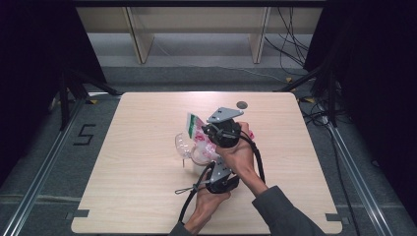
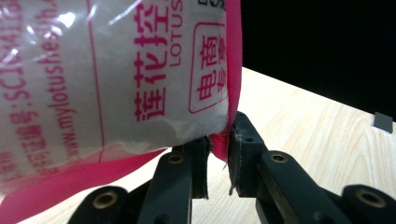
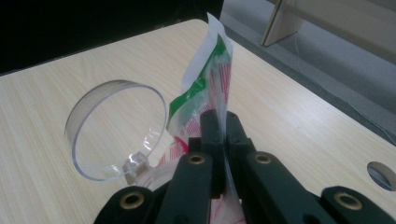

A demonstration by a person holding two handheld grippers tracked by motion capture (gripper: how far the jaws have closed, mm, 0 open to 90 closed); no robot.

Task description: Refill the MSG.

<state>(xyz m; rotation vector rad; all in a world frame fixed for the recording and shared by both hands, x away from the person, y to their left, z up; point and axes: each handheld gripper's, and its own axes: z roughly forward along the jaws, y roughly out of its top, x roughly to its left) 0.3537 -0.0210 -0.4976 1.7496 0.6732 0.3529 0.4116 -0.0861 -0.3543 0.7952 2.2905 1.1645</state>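
Plastic packaging, a printed bag (image 1: 199,133) with pink lettering, a pink sealed edge and a green-and-white top corner, is held up over the middle of the wooden table (image 1: 137,162) between the two tools. In the left gripper view the left gripper (image 2: 218,156) has its black jaws pinched on the bag's pink edge, the thin seam caught between the pads while the body of the bag (image 2: 112,74) fills the space above and to the left. In the right gripper view the right gripper (image 3: 223,128) is clamped tight on another part of the bag (image 3: 208,79), its jaws pressed together with the film rising upright out of them. Just beside that grip, to its left, a clear plastic cup (image 3: 116,130) lies tipped with its round mouth facing the camera; from the high view the cup (image 1: 184,145) sits against the bag's lower left. In the high view the left hand (image 1: 209,204) comes in low near the table's front edge, while the right hand (image 1: 241,155), in a dark sleeve, reaches farther across and above it, so that the right gripper (image 1: 209,132) stands beyond the left gripper (image 1: 209,169).
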